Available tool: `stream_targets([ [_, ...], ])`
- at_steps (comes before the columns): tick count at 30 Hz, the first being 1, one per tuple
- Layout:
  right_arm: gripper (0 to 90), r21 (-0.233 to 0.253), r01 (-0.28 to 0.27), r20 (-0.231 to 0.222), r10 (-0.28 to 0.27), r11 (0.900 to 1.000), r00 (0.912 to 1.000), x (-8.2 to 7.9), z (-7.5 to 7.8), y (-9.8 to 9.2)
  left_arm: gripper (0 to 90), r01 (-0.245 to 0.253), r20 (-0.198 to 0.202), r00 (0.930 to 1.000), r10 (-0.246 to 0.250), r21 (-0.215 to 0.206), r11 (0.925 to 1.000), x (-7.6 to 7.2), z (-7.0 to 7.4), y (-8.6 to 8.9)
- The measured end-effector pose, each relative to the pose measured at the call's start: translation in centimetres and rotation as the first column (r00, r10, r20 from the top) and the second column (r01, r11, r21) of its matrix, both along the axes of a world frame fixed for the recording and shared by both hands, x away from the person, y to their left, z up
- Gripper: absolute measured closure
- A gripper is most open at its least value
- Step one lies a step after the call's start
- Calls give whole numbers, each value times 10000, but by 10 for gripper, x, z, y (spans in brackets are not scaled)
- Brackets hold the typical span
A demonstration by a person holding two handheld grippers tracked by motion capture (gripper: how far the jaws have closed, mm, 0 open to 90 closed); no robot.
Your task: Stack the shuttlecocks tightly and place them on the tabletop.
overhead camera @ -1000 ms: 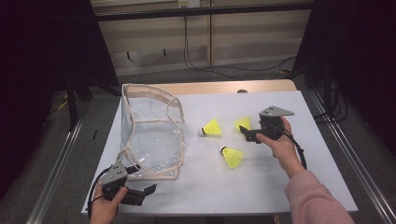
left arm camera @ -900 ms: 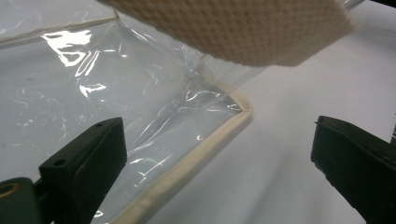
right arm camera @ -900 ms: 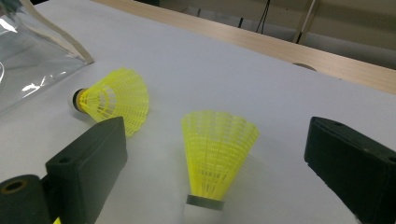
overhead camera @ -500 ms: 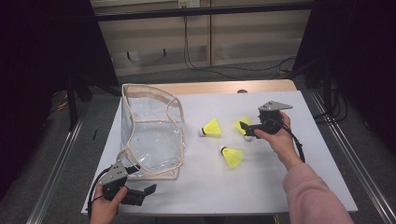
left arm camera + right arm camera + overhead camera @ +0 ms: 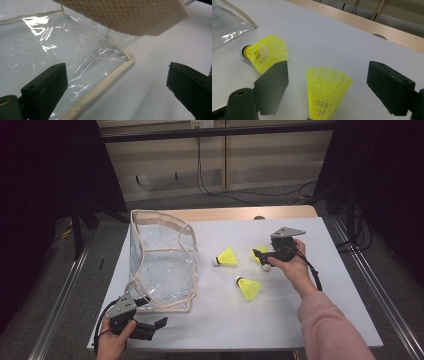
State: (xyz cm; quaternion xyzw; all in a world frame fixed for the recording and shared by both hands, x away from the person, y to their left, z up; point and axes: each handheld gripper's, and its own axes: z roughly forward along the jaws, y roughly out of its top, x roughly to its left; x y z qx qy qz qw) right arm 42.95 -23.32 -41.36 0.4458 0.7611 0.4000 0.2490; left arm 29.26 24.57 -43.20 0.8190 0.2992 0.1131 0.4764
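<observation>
High view: right gripper (image 5: 263, 260) straddles one yellow plastic shuttlecock (image 5: 260, 254) on the table (image 5: 345, 290). Right gripper view: jaws wide, empty; grasp the light, flexible skirt gently. Left gripper view: left gripper (image 5: 117, 92) open, empty, at the clear bag (image 5: 50, 50).

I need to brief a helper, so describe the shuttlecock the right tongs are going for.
On the white table, right of the clear bag, lie three yellow shuttlecocks. It is the rightmost shuttlecock, the one sitting between the open right tongs.
</observation>
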Motion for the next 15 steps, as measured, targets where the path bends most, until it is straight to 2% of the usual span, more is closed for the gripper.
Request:
stream_targets([
  [5,304,-36,-176,-32,176,9998,9998,7,-3,3,33,42,13,10000,-42,4,10000,0,0,0],
  [8,353,-325,-245,10,246,9992,9997,11,-4,5,33,19,-12,10000,-19,-26,10000,0,0,0],
  [9,378,-232,-234,-55,233,9995,9997,13,-4,6,33,17,-17,10000,-17,-33,10000,0,0,0],
  [15,445,-602,-374,-160,365,9975,9992,21,-9,10,33,4,-7,10000,-4,-28,10000,0,0,0],
])
